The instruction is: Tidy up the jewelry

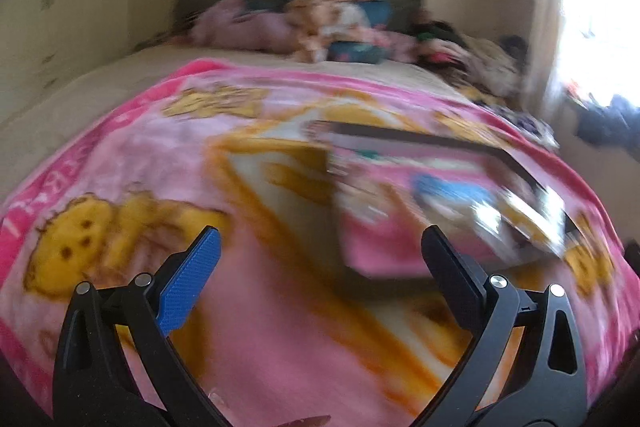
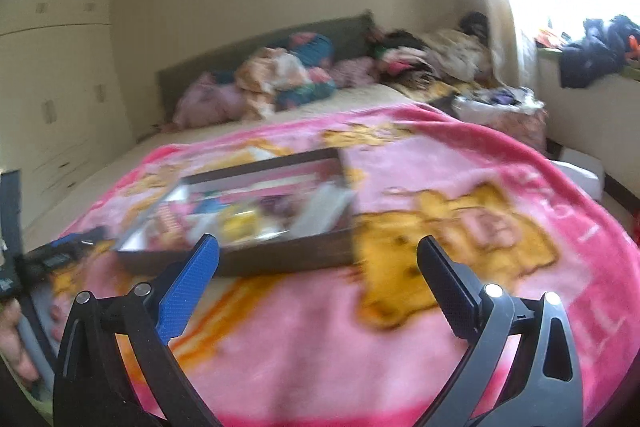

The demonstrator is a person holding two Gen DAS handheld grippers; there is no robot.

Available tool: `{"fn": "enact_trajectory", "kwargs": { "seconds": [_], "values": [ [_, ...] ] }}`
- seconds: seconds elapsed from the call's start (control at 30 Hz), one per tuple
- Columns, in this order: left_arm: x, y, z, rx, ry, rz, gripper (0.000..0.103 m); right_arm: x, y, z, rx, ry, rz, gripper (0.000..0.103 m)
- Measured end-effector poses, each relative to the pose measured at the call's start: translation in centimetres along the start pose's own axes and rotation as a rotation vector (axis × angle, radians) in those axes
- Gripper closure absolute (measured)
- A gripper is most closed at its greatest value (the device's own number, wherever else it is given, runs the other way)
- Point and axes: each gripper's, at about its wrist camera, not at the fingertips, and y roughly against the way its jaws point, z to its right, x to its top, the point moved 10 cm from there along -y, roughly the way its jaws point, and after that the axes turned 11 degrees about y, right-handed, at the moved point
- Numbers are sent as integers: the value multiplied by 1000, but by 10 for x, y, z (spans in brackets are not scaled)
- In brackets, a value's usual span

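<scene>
Left gripper [image 1: 320,247]: fingers spread wide, nothing between them, hanging above the pink blanket [image 1: 260,307]. Right gripper [image 2: 318,255]: same, fingers wide apart and empty, also clear of the blanket.

Both views were smeared by motion blur, so detail was poor.

The task's thing was the dark-framed tray [image 2: 280,259], lying flat on the blanket on the bed [image 2: 360,95]. From the right wrist it sat just ahead of the fingers, a little to the left; from the left wrist it sat ahead and to the right [image 1: 420,139]. The inside held a jumble of small coloured items [image 2: 240,219]: blue, yellow, pink and white patches. Couldn't tell which were jewelry, or whether they were sorted into compartments. So the scene fit either a tray waiting to be sorted or one already sorted.

At the left edge of the right view: a hand [image 2: 16,339] on the other gripper's body.

Risks, as I judged them:
- Blanket is soft and plush, so pressing on a tray edge could tip it and spill the contents.
- Small pieces dropped into the pile would be hard to find.
- Chains could snag on textured finger pads.
- Approaching at this speed, the fingers could knock the frame.
</scene>
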Motion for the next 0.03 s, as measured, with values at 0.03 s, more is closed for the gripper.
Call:
{"fn": "enact_trajectory", "kwargs": {
  "seconds": [0.03],
  "values": [
    [10, -15, -20, 74, 17, -10, 11, -1, -10, 13, -34, 7, -32, 6]
  ]
}}
